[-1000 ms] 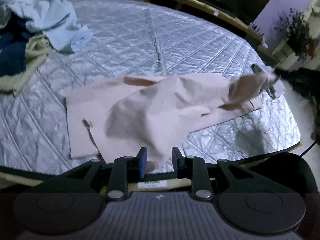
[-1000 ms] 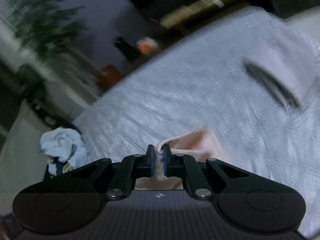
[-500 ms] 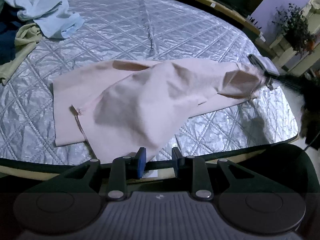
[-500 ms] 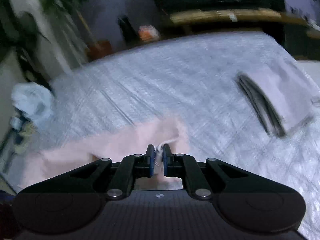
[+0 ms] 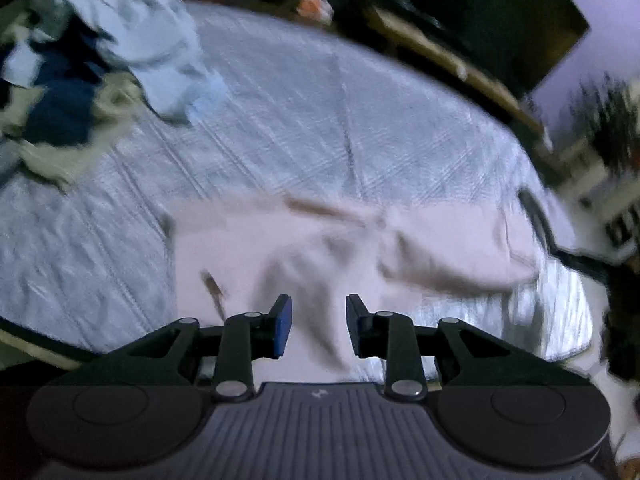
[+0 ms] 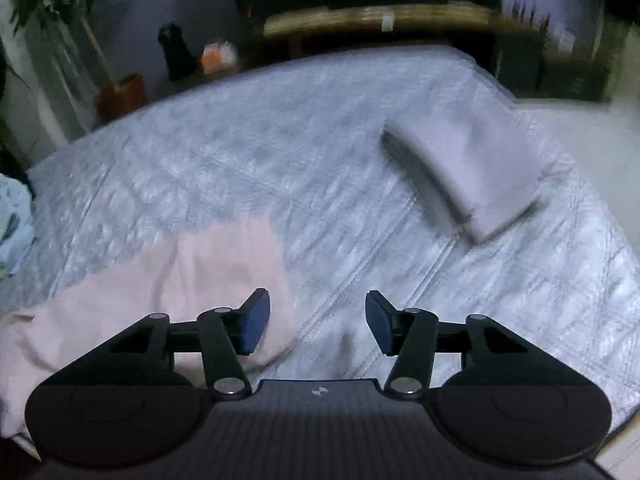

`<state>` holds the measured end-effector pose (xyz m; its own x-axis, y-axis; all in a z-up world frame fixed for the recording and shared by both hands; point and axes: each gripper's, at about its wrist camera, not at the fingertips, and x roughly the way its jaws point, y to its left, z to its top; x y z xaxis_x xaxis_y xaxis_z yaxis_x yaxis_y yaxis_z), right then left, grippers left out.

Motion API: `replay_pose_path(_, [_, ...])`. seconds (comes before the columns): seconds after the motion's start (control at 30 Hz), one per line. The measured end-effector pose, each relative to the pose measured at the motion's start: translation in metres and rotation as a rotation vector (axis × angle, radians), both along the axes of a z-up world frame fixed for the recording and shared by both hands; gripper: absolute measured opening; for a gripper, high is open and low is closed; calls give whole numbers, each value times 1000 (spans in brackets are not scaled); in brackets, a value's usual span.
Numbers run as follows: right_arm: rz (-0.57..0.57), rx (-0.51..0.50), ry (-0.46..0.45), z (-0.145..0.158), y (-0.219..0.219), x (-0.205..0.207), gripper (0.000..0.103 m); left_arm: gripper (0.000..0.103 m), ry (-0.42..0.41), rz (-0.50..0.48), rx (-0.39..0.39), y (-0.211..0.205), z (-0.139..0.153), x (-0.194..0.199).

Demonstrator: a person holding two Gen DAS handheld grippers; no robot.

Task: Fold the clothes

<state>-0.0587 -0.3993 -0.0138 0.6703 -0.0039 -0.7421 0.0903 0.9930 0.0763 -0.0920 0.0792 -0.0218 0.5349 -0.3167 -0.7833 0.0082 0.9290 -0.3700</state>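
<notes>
Pretty dim and bluish all round. Heavy motion smear across the left wrist view, milder in the right. Glare off the quilted cover [image 5: 560,312], fisheye bending the edges, dark corners everywhere.

I count one pink garment [image 5: 400,240] spread on one quilted bed [image 6: 280,152], and one folded grey garment [image 6: 476,168]. One heap of unfolded clothes [image 5: 92,60] sits at the far corner. Each of my two grippers has two fingers.
</notes>
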Motion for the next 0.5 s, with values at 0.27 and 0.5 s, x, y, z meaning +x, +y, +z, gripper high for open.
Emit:
replay_pose_path(0.27, [864,-307,-157,24,214,-73,53,39,-111,178,46,60,35,16])
replay_pose_path(0.5, [1373,-495,-47,-50,355,-125,49,39,-150,111,145,56,34,9])
